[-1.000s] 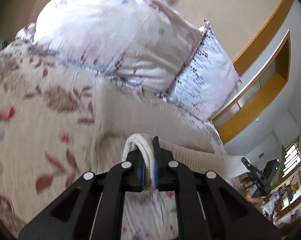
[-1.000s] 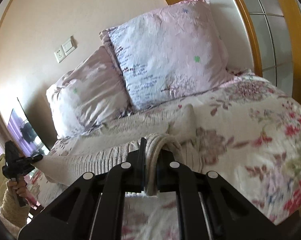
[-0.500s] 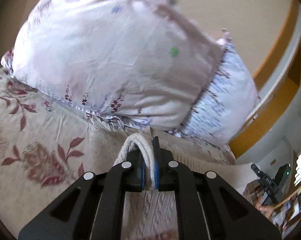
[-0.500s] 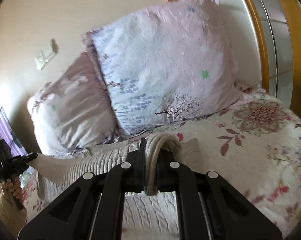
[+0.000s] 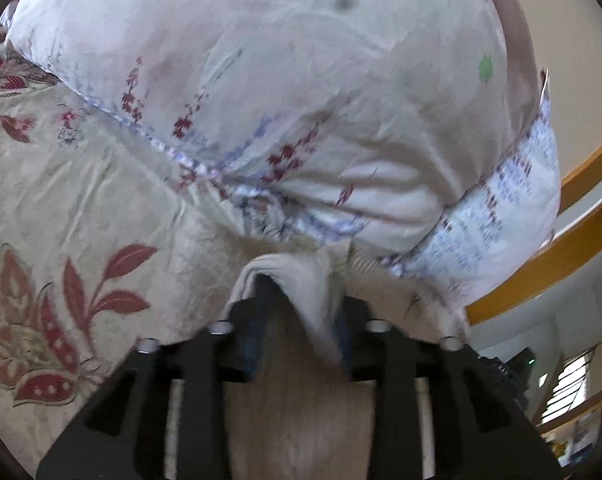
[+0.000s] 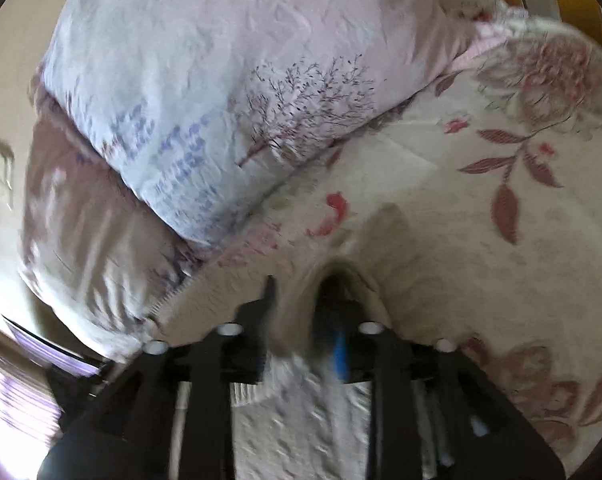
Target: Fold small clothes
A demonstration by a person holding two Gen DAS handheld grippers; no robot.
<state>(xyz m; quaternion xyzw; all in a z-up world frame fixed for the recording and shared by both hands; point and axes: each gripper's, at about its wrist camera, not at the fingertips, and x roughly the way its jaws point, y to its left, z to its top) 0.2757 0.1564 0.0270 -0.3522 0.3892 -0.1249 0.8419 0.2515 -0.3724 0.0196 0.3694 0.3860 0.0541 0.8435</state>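
Note:
A cream knitted garment (image 5: 301, 408) lies on the floral bedspread (image 5: 81, 220), its far edge close under the pillows. My left gripper (image 5: 301, 296) has its jaws opening, and a slack fold of the knit (image 5: 313, 280) hangs loose between the fingers, draped over the left one. In the right wrist view the same garment (image 6: 301, 412) runs under my right gripper (image 6: 301, 284), whose jaws are also opening. A bunched edge of the knit sits between them, no longer pinched. Both views are blurred by motion.
A large pink floral pillow (image 5: 301, 100) fills the view just ahead of the left gripper, with a second printed pillow (image 5: 501, 220) beside it. The right view shows the printed pillow (image 6: 241, 80) and the pink one (image 6: 93, 220). A wooden frame (image 5: 561, 248) runs at the right.
Both grippers carried the garment's edge forward and down toward the pillows, then parted their jaws. The knit fold that was pinched tight in each now hangs loose.

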